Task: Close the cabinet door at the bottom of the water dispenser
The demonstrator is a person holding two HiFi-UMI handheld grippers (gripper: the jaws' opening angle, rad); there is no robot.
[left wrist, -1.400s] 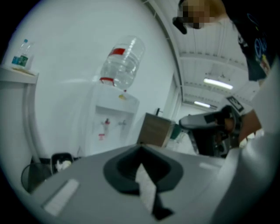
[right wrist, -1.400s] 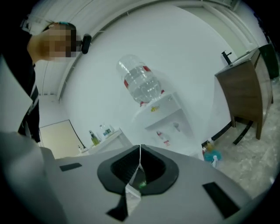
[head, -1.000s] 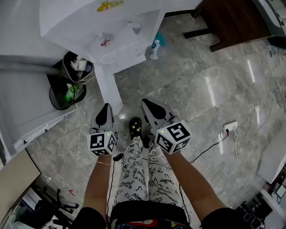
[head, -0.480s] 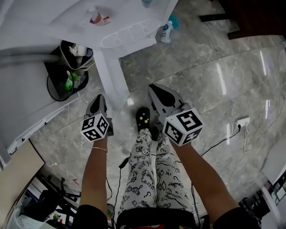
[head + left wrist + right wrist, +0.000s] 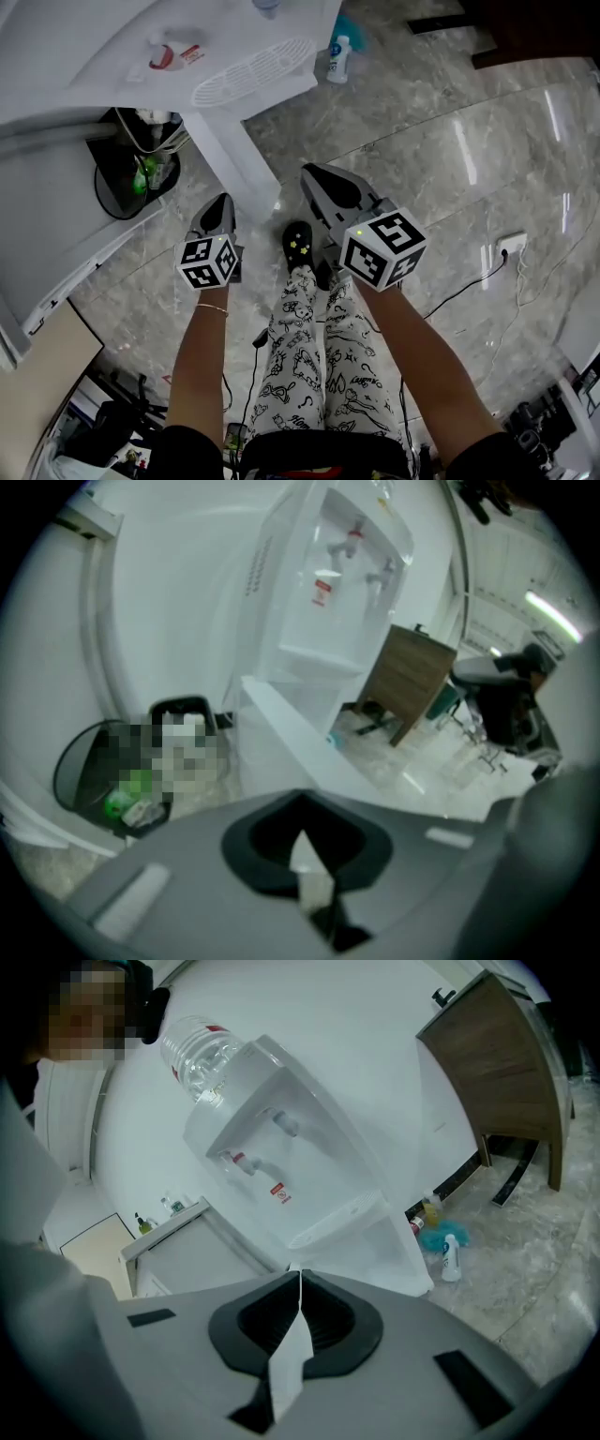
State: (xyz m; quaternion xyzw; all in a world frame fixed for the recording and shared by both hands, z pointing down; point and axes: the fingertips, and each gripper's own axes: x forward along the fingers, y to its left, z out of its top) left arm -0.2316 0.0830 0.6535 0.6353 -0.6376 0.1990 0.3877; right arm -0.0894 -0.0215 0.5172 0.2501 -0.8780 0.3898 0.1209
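Observation:
The white water dispenser [image 5: 248, 70] stands at the top of the head view. Its bottom cabinet door [image 5: 234, 159] hangs open, a thin white panel seen edge-on, reaching toward me. My left gripper [image 5: 221, 204] is shut and empty, just left of the door's free end. My right gripper [image 5: 317, 180] is shut and empty to the right of that end, apart from it. In the left gripper view the dispenser [image 5: 342, 592] and its open door [image 5: 309, 752] lie ahead of the left gripper [image 5: 300, 836]. The right gripper [image 5: 298, 1279] points at the dispenser [image 5: 281, 1176] with its water bottle [image 5: 197, 1054].
A black waste bin [image 5: 127, 183] with rubbish sits left of the door, against a white wall unit [image 5: 56, 234]. Cleaner bottles [image 5: 339, 58] stand right of the dispenser. My legs and a black shoe [image 5: 298, 242] are between the grippers. A power strip [image 5: 511, 246] with cable lies at the right.
The view has shifted, so the dispenser sits higher in the picture. Both grippers have edged up toward the door's free end and stay shut. The door still stands open.

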